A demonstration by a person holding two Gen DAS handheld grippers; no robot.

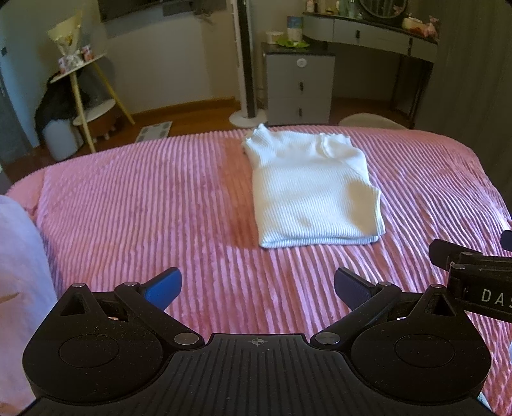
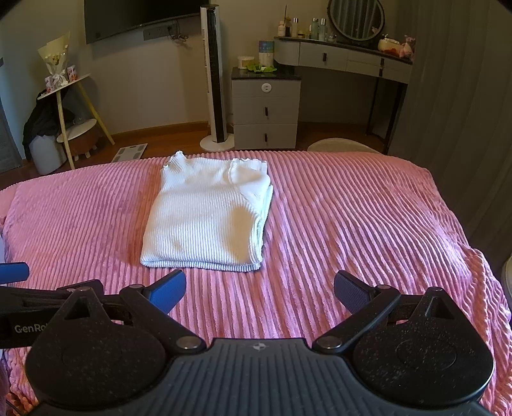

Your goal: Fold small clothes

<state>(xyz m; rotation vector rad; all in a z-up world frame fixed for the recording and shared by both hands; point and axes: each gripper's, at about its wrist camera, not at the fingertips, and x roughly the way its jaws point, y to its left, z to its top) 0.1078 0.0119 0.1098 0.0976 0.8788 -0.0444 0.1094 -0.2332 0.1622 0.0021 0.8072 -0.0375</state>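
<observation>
Next, we bring both spread, empty grippers, left gripper [image 1: 257,283] and right gripper [image 2: 259,286], to the near hem, frame centre, of the white ribbed knit top [image 2: 208,214] and pinch both layers.

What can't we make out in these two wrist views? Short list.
- White knit top: layers underneath are hidden by its own top layer in both views, so the fold count is unknown.
- Pale cloth: cut off by the left edge of the left wrist view; cannot identify it.
- Right gripper: in the left wrist view only a part shows, cut by the right edge.
- Bottles on the dressing table: too small to read.
- Left gripper: open, nothing hidden.
</observation>
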